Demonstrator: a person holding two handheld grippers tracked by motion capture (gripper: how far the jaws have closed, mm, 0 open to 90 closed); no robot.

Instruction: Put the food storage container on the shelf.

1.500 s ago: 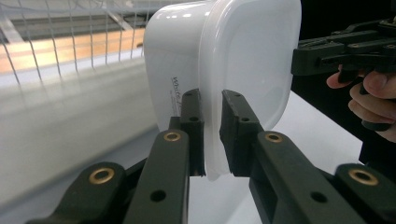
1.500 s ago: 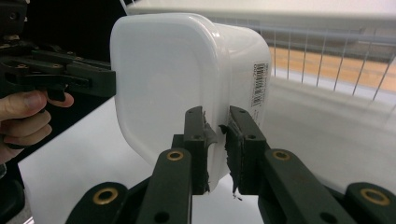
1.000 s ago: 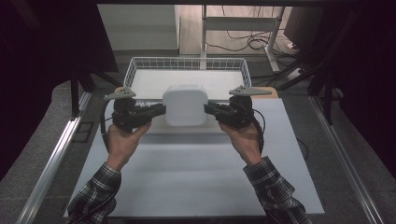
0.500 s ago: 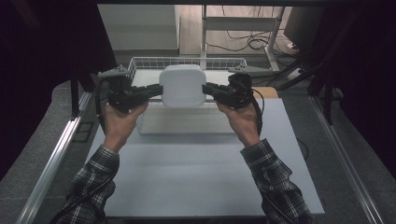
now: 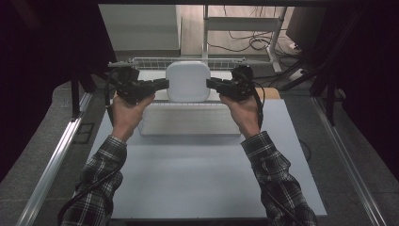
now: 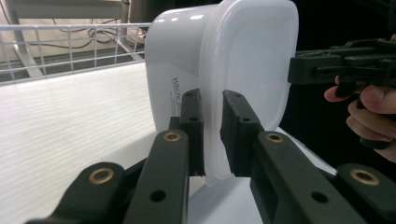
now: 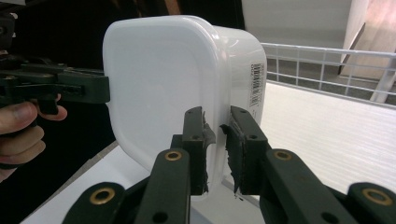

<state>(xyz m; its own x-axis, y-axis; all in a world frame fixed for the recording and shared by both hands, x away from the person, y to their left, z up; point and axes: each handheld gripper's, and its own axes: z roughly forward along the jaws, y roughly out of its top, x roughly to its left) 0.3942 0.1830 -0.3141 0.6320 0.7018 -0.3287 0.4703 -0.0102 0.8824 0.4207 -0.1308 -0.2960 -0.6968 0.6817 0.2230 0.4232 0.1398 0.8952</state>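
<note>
Centrally, in the upper middle of the high view, one white lidded container [image 5: 187, 81] hangs in the air, tilted on edge before one wire basket [image 5: 141, 63]. The left gripper [image 5: 163, 84] and right gripper [image 5: 211, 84], two in all, each clamp its rim from opposite sides. Judged from this, lifting is done; setting it down, probably in the basket, remains. One white tray [image 5: 188, 123] lies on the table below.

Grey floor [image 5: 42, 127], dark surroundings, metal rack [image 5: 244, 23] behind.
</note>
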